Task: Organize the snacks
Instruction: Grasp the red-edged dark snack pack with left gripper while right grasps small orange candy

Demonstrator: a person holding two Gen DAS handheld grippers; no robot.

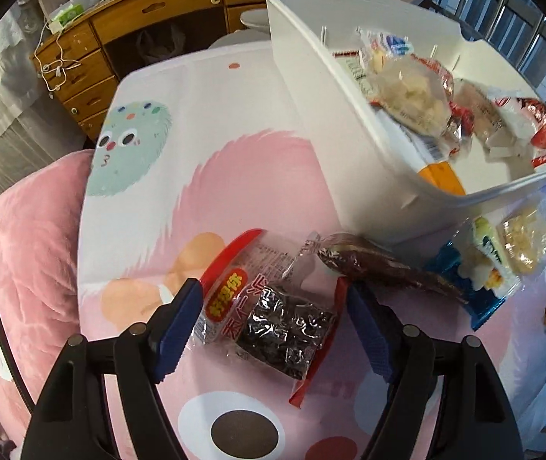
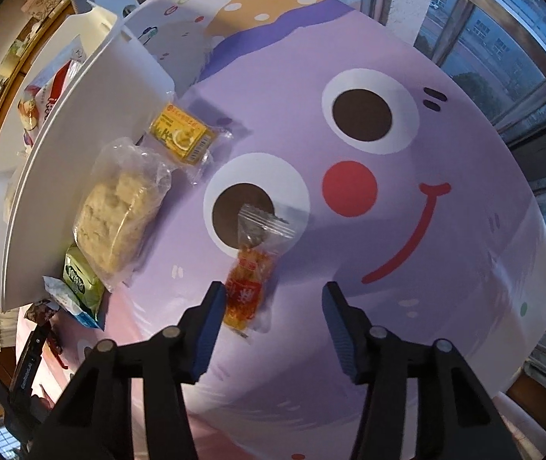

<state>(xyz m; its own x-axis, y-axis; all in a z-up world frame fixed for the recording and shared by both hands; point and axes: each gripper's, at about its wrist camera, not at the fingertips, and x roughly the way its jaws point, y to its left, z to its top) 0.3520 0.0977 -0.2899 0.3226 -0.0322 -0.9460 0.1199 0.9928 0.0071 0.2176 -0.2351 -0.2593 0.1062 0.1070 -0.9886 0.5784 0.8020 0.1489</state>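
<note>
Left tongs (image 1: 269, 314): spread apart, hanging low over the counter (image 1: 234, 122), one blade on each side of the dark snack packet (image 1: 269, 322); whether the blades touch it cannot be told.
Dark snack packet: clear wrap with red ends and a yellow label, flat on the counter at 6 o'clock in the left view.
Brown packet (image 1: 380, 264): just past the dark packet toward 3 o'clock, its far end under the blue-edged packet (image 1: 476, 280).
White bin (image 1: 349, 145): at 1 o'clock in the left view, already holding several wrapped snacks; its contents show only here.
Right tongs (image 2: 273, 306): spread apart, nothing between the blades; the orange candy packet (image 2: 248, 287) lies just beside the left blade.
Right view only: yellow packet (image 2: 183, 138), pale puffed cake in clear wrap (image 2: 119, 207) and green packet (image 2: 81, 287) lined along the bin's outer wall (image 2: 81, 145) from 11 to 8 o'clock.
Edges: counter rim curves from 1 to 4 o'clock in the right view, with window bars (image 2: 503, 38) beyond.
Open room: bare printed counter from 12 to 4 o'clock in the right view; a bare stretch at 10 o'clock in the left view, ending at a pink quilt (image 1: 23, 249).
</note>
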